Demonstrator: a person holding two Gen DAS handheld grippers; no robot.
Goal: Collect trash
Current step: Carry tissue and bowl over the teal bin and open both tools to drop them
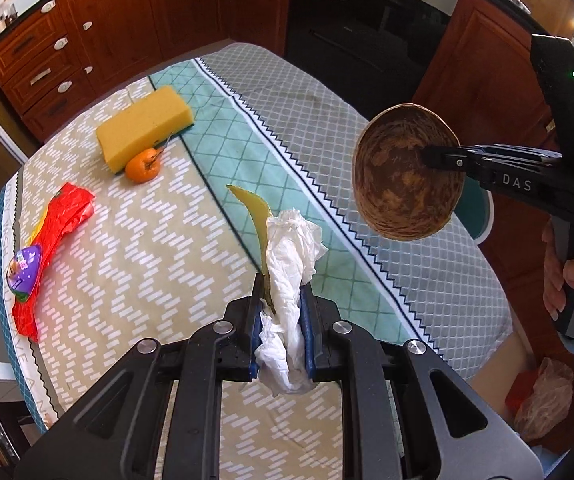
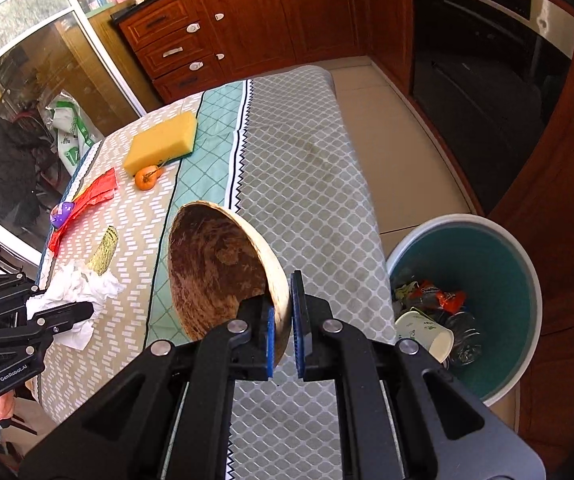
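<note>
My left gripper (image 1: pixel 281 300) is shut on a crumpled white tissue (image 1: pixel 291 252) together with a yellow-green melon rind (image 1: pixel 257 212), held above the table; it also shows in the right wrist view (image 2: pixel 67 312). My right gripper (image 2: pixel 283 312) is shut on the rim of a brown wooden bowl (image 2: pixel 215 268), tilted on edge above the table; the bowl also shows in the left wrist view (image 1: pixel 407 176). A teal bin (image 2: pixel 487 248) with several pieces of trash stands on the floor right of the table. A red wrapper (image 1: pixel 59 232) lies at the table's left.
A yellow sponge (image 1: pixel 147 128), an orange tangerine (image 1: pixel 143 166) and a purple egg-shaped toy (image 1: pixel 25 268) rest on the patterned tablecloth (image 1: pixel 167 240). Wooden cabinets (image 2: pixel 247 20) and a black oven (image 2: pixel 487 60) stand behind. A plastic bag (image 1: pixel 543 400) lies on the floor.
</note>
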